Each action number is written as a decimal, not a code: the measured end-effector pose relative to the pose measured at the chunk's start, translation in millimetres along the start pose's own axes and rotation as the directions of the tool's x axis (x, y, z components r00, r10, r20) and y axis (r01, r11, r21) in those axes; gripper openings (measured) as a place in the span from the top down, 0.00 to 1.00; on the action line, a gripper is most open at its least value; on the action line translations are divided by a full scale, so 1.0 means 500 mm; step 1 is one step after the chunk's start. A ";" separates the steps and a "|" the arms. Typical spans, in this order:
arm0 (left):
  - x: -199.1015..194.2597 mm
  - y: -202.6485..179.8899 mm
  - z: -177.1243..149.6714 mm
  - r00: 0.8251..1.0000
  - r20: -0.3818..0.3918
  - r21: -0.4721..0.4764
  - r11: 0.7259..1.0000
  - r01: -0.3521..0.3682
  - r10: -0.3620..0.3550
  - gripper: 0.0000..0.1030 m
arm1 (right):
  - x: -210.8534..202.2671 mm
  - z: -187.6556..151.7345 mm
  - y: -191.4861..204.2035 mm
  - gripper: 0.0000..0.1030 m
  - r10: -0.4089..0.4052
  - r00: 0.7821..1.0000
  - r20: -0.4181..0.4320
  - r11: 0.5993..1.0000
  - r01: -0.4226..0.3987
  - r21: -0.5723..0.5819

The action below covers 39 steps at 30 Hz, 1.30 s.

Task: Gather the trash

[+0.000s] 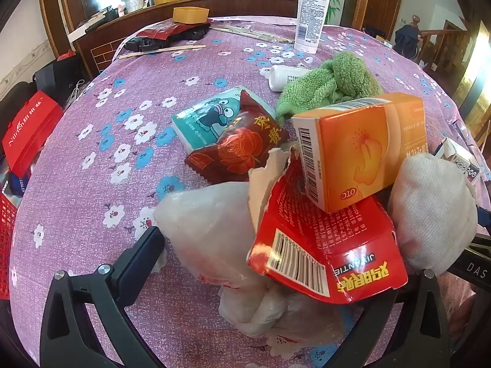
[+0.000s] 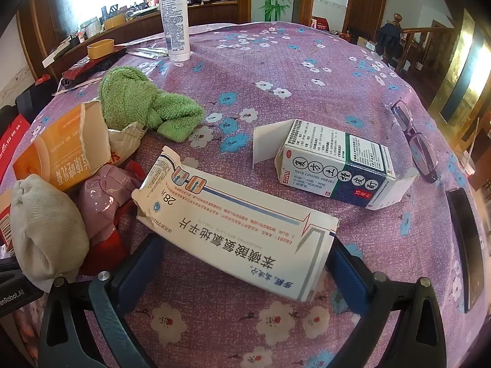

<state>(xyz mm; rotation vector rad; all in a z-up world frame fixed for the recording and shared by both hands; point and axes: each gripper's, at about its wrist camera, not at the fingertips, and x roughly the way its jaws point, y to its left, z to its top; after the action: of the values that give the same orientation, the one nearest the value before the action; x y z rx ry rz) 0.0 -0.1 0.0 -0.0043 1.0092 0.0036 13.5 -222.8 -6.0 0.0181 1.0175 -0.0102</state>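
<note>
1. A heap of rubbish lies on the round table under a purple cloth printed with blue and white flowers: a torn red cardboard carton with a barcode, an orange cardboard medicine box resting on top of it, and a crumpled translucent white plastic bag against the carton's left side.
2. Just behind the bag lie a dark red foil snack wrapper with a rose print and a teal tissue pack with a cartoon figure, overlapping each other.
3. A bundled white knitted cloth sits at the right of the heap, touching the red carton.
4. The left gripper stands fully spread, the bag and red carton between its fingers; nothing is gripped.
5. In the right view, a flattened long white cardboard tablet box with blue lines lies between the wide-spread fingers of the right gripper, not clamped.
6. Beyond it, apart, lies a white and dark blue medicine box with open flaps.
7. A crumpled green terry towel lies behind the heap, and a tall white lotion tube stands upright farther back.
8. Purple-framed glasses rest near the table's right edge.
</note>
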 end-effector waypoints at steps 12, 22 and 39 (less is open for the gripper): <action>-0.130 0.032 -0.052 0.997 0.048 0.072 0.996 0.055 -0.059 0.00 | -0.122 -0.039 -0.014 0.00 -0.019 0.998 -0.058 0.999 0.021 0.028; -0.356 0.121 -0.156 0.950 0.305 0.066 0.996 0.051 -0.069 0.00 | -0.367 -0.155 0.069 0.00 -0.002 0.986 0.166 1.000 -0.001 0.015; -0.403 0.197 -0.202 0.936 0.351 0.079 0.997 0.003 -0.030 0.00 | -0.429 -0.190 0.224 0.00 0.083 0.976 0.202 0.980 -0.043 -0.194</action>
<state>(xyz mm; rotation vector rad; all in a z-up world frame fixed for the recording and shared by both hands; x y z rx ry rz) -193.3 97.6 116.7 0.0571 0.6492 -0.0487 -178.0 -108.9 127.6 -0.1220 0.8028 0.1402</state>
